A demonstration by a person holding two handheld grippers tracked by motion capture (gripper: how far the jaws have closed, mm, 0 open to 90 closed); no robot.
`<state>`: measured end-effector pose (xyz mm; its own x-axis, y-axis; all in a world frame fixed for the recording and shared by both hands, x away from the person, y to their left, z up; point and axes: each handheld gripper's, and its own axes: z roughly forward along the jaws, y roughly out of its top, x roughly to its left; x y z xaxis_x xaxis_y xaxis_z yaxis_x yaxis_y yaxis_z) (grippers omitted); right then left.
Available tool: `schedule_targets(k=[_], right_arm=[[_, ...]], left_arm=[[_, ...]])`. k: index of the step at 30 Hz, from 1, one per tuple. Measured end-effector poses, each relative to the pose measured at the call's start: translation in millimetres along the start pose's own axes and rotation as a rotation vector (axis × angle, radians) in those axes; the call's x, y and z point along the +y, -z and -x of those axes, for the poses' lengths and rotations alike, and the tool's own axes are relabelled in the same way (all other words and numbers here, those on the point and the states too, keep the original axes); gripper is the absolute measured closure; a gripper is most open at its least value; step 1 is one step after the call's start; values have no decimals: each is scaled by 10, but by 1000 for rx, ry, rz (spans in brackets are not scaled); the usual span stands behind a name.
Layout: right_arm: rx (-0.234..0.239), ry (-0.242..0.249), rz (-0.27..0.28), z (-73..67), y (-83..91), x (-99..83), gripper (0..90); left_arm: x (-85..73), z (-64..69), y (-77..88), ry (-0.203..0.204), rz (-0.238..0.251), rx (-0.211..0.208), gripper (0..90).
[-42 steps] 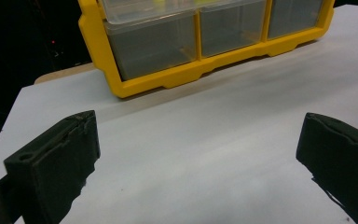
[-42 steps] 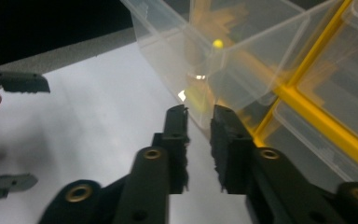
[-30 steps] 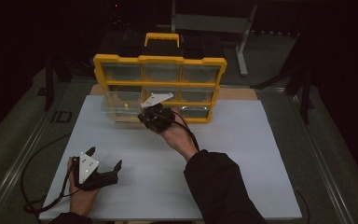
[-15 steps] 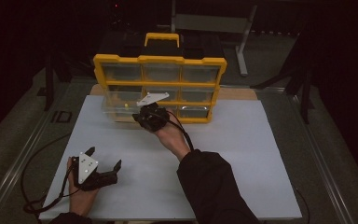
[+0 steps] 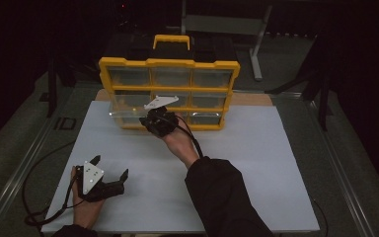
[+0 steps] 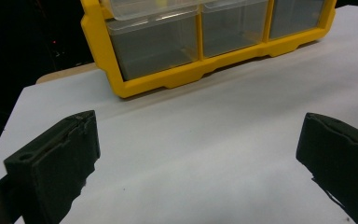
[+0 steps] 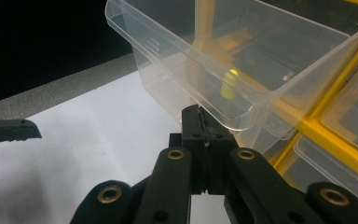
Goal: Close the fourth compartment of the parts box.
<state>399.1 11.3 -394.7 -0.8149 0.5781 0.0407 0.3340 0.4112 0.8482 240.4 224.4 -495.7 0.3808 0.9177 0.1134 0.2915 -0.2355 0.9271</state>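
Note:
A yellow organiser (image 5: 168, 64) with clear drawers stands at the back of the white sheet. Its middle-left clear drawer (image 5: 128, 114) is pulled partway out. My right gripper (image 5: 144, 121) is shut, and its tips (image 7: 199, 112) rest against the lower front edge of that drawer (image 7: 223, 60). Nothing shows between its jaws. A small yellow thing (image 7: 230, 79) lies inside the drawer. My left gripper (image 5: 109, 166) rests near the front left of the sheet, open and empty. In its own view the left gripper (image 6: 196, 154) faces the organiser's lower left corner (image 6: 168, 81).
The white sheet (image 5: 256, 163) covers the table between organiser and front edge. A cable (image 5: 34, 197) trails off the left gripper over the sheet's left edge. The organiser's carry handle (image 5: 171, 40) sticks up behind. A metal stand (image 5: 256, 49) sits far back right.
My right hand and its gripper have shifted slightly left along the organiser's front. The left gripper has stayed in place.

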Motion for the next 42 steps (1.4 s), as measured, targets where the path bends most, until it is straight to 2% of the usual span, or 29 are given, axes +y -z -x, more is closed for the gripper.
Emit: schedule_targets(k=[31,42], right_arm=[[-64,-44,21,104,-125,70,895],[-103,-71,23,225,-178,60,896]], left_arm=[[-2,-12,9,0,3,7,0],[-4,-19,11,5,3,7,0]])
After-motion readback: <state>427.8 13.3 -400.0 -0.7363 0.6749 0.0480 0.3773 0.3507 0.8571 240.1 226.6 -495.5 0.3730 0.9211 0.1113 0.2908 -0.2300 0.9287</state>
